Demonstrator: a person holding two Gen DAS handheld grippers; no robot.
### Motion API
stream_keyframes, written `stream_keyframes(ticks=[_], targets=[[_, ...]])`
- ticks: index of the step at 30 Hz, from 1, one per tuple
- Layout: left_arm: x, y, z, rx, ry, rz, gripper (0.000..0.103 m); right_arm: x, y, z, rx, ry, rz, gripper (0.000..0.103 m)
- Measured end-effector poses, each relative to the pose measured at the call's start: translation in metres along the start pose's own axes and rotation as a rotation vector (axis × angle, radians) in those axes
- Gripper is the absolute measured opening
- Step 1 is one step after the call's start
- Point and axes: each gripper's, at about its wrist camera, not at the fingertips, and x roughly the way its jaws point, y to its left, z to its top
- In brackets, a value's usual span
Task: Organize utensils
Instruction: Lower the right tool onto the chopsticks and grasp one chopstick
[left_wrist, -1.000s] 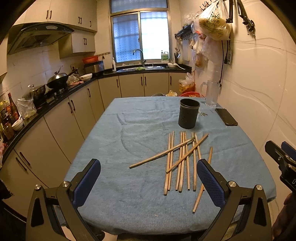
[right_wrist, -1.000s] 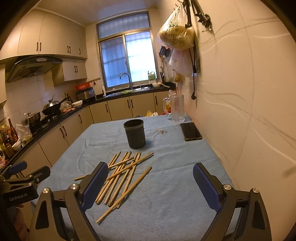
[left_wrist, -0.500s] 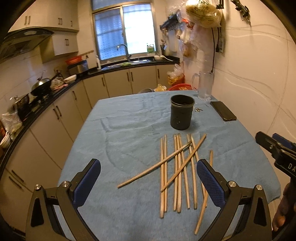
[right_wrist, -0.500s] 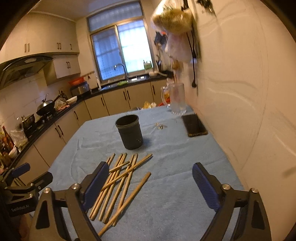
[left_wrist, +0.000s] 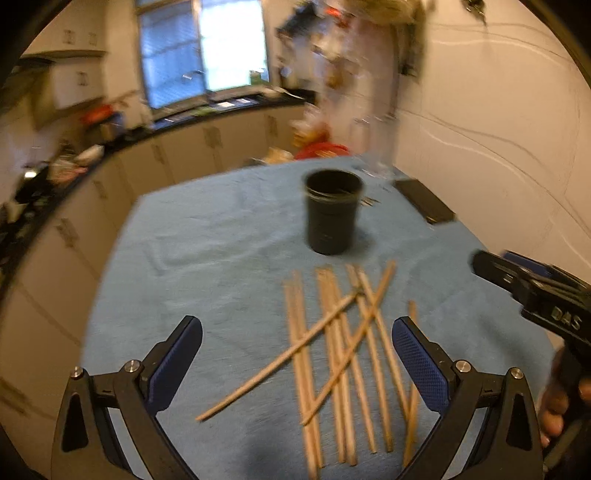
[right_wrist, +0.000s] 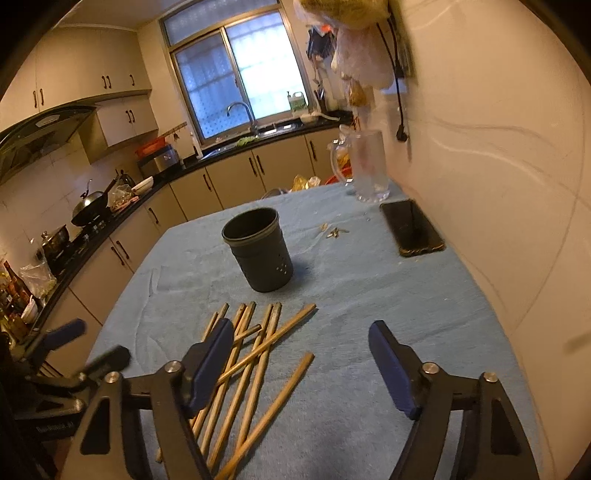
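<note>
Several wooden chopsticks (left_wrist: 340, 354) lie loose on the blue tablecloth (left_wrist: 221, 243), some crossing each other; they also show in the right wrist view (right_wrist: 255, 362). A dark round utensil holder (left_wrist: 332, 212) stands upright just beyond them, also in the right wrist view (right_wrist: 260, 254). My left gripper (left_wrist: 295, 354) is open and empty, hovering over the near ends of the chopsticks. My right gripper (right_wrist: 301, 362) is open and empty, above the right side of the pile. The right gripper shows at the right edge of the left wrist view (left_wrist: 532, 295).
A black phone (right_wrist: 412, 227) lies by the wall on the right. A glass mug (right_wrist: 365, 166) stands at the table's far right corner. Small scraps (right_wrist: 334, 232) lie near the holder. Kitchen counters (right_wrist: 122, 206) run along the left and back.
Both grippers have moved forward and lower over the table, closer to the chopsticks and the holder. The left view is blurred by motion. The chopsticks have not moved.
</note>
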Motion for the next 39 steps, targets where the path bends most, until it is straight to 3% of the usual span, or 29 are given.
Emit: stream_keyframes(ticks=[5,10,14,21,25,27,36,39], targets=[[0.039,0.003,0.008,0.044,0.094,-0.08,0.084,0.038,-0.007,0.004,0.039,0.08,0.056,0.061],[0.071,0.003,0.017,0.083,0.152,-0.164,0.08,0.083,-0.015,0.006,0.088,0.178,0.089,0.05],[0.099,-0.005,0.024,0.163,0.226,-0.186,0.065,0.114,-0.025,0.003,0.158,0.259,0.128,0.039],[0.127,-0.028,0.025,0.288,0.3,-0.203,0.064,0.149,-0.035,0.007,0.184,0.345,0.118,0.036],[0.134,-0.037,0.023,0.327,0.326,-0.207,0.05,0.164,-0.042,0.008,0.223,0.38,0.151,0.034],[0.139,-0.041,0.022,0.338,0.341,-0.204,0.035,0.168,-0.043,0.01,0.222,0.385,0.153,0.034],[0.138,-0.046,0.022,0.324,0.306,-0.204,0.026,0.19,-0.037,0.024,0.248,0.422,0.116,0.033],[0.132,-0.041,0.02,0.297,0.306,-0.211,0.024,0.195,-0.028,0.027,0.204,0.4,0.047,0.022]])
